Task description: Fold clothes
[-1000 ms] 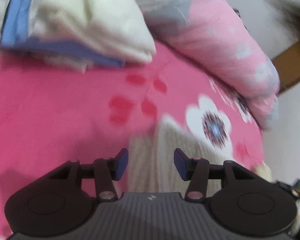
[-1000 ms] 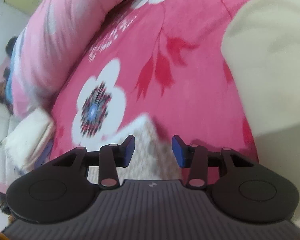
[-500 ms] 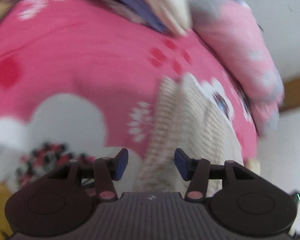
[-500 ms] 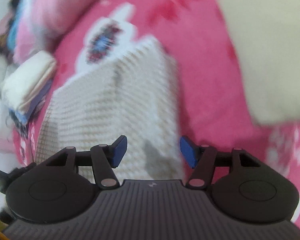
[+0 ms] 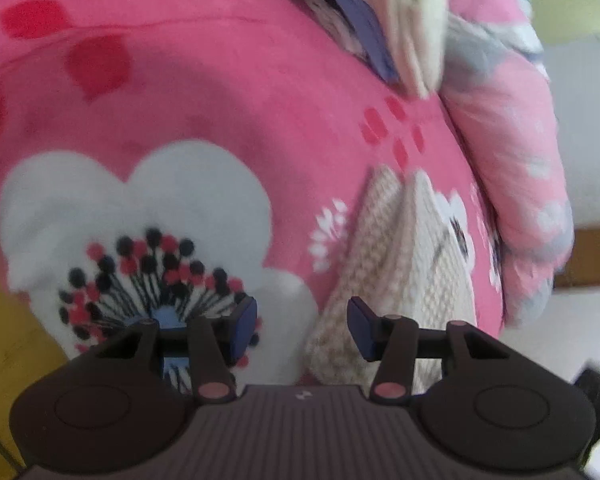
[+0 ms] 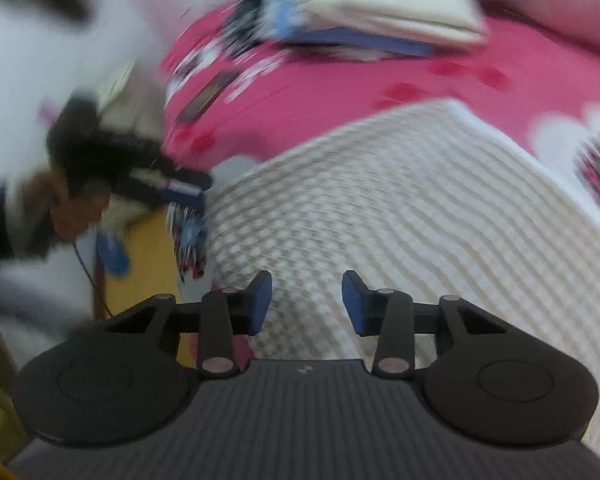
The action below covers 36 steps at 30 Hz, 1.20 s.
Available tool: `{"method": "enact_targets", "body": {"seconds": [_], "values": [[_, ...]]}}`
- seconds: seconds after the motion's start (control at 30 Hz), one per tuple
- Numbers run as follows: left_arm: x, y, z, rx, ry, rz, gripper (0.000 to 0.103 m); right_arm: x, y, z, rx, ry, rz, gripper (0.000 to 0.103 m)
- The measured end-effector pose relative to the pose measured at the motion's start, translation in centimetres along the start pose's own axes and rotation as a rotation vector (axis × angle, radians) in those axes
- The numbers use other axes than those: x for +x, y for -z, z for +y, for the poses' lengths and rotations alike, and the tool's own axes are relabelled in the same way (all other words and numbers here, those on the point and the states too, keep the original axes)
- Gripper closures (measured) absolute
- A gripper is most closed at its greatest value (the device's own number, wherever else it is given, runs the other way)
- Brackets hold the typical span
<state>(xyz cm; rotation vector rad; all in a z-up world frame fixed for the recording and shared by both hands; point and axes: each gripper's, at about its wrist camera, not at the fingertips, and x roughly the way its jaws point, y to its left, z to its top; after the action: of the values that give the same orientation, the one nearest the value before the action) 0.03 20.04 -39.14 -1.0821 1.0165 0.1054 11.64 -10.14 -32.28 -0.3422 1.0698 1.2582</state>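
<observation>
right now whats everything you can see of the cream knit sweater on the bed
The cream knit sweater is a chunky waffle-textured garment, off-white, soft and thick-looking. It lies on the pink flowered blanket near the bed's edge. In the left wrist view it shows as a narrow folded shape with a raised ridge down its length. In the right wrist view it spreads wide, blurred. The right gripper hovers over it, jaws closing with nothing pinched; whether the pads touch it is unclear.

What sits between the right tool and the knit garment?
Nothing visible. The right tool, closing with nothing pinched yet, hangs directly over the knit garment, only air in the gap. The folded pile lies farther back on the blanket, out of the way.
</observation>
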Motion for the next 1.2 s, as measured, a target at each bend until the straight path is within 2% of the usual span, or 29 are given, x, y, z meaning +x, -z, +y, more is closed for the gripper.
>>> {"method": "enact_targets", "body": {"seconds": [0.1, 0.13, 0.23, 0.33, 0.37, 0.43, 0.53, 0.67, 0.8, 0.9, 0.97, 1.03, 1.1, 1.2], "values": [[0.3, -0.1, -0.4, 0.103, -0.025, -0.005, 0.053, 1.7, -0.8, 1.1, -0.079, 0.009, 0.078, 0.066], [0.2, 0.1, -1.2, 0.201, -0.033, -0.012, 0.053, 2.2, -1.0, 1.0, -0.083, 0.011, 0.099, 0.066], [0.2, 1.3, -4.4, 0.588, -0.061, 0.021, 0.051, 3.4, -1.9, -0.1, -0.065, 0.022, 0.161, 0.066], [0.4, 3.0, -7.1, 0.951, -0.016, 0.091, 0.044, 4.5, -2.1, -1.5, -0.042, 0.025, 0.218, 0.065], [0.6, 3.5, -7.6, 1.047, 0.008, 0.115, 0.042, 4.8, -2.2, -1.9, -0.04, 0.023, 0.234, 0.065], [1.0, 3.6, -8.0, 1.153, 0.068, 0.153, 0.04, 5.5, -2.7, -2.3, -0.043, 0.015, 0.266, 0.065], [1.8, 2.3, -7.5, 1.162, 0.161, 0.173, 0.04, 6.4, -3.4, -2.7, -0.052, 0.004, 0.305, 0.065], [2.8, -0.3, -7.4, 1.106, 0.292, 0.185, 0.041, 7.3, -4.0, -3.1, -0.027, 0.0, 0.344, 0.064], [3.8, -1.6, -6.8, 1.061, 0.446, 0.279, 0.044, 7.8, -4.3, -3.4, 0.017, 0.007, 0.367, 0.063], [4.6, -2.0, -6.1, 0.998, 0.524, 0.325, 0.044, 8.1, -4.5, -3.2, 0.035, 0.024, 0.382, 0.063], [5.3, -2.4, -5.5, 0.957, 0.564, 0.356, 0.045, 8.3, -4.7, -3.0, 0.042, 0.036, 0.387, 0.062], [6.6, -2.6, -5.1, 0.93, 0.576, 0.392, 0.052, 8.4, -4.7, -2.8, 0.054, 0.044, 0.387, 0.058], [7.4, -2.7, -4.9, 0.916, 0.595, 0.431, 0.055, 8.4, -4.7, -2.6, 0.062, 0.05, 0.387, 0.056], [8.4, -2.4, -5.0, 0.923, 0.617, 0.559, 0.06, 8.5, -4.7, -2.3, 0.056, 0.058, 0.39, 0.054]]}}
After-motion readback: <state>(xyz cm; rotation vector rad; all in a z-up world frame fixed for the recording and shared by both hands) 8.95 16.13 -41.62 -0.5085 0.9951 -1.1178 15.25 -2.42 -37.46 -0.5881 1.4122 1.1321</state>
